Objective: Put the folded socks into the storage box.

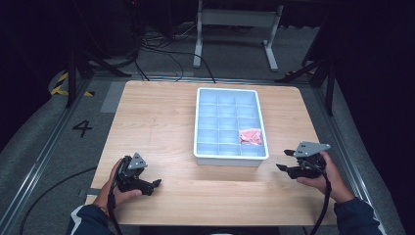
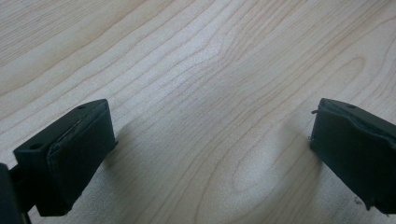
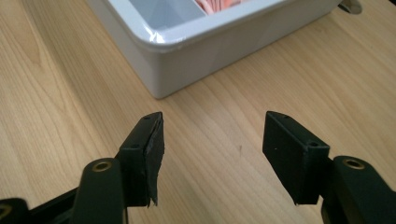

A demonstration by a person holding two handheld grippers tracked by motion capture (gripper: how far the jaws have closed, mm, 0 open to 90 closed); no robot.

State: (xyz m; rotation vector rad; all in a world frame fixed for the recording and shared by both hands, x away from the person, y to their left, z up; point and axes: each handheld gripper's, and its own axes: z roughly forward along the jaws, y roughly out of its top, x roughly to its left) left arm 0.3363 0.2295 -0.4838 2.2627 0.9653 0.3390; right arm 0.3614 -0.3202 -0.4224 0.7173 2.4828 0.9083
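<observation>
Pink pieces (image 1: 251,136) lie in a near-right compartment of the white tray (image 1: 231,159), just ahead and left of your right gripper (image 1: 286,160), well right of your left gripper (image 1: 155,185). Left gripper view: your jaws gape wide over bare table (image 2: 196,70), holding nothing. Right gripper view: your jaws stand apart, empty, the tray's corner (image 3: 161,70) just beyond them, pink showing (image 3: 215,4) inside.

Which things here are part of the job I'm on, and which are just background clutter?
In the job:
- white compartment tray
- pink item in a right-column compartment near the tray's front
- right gripper, open, nothing between its fingers
- left gripper, open, over bare table

Just lying about:
- floor cables
- white stand behind the table
</observation>
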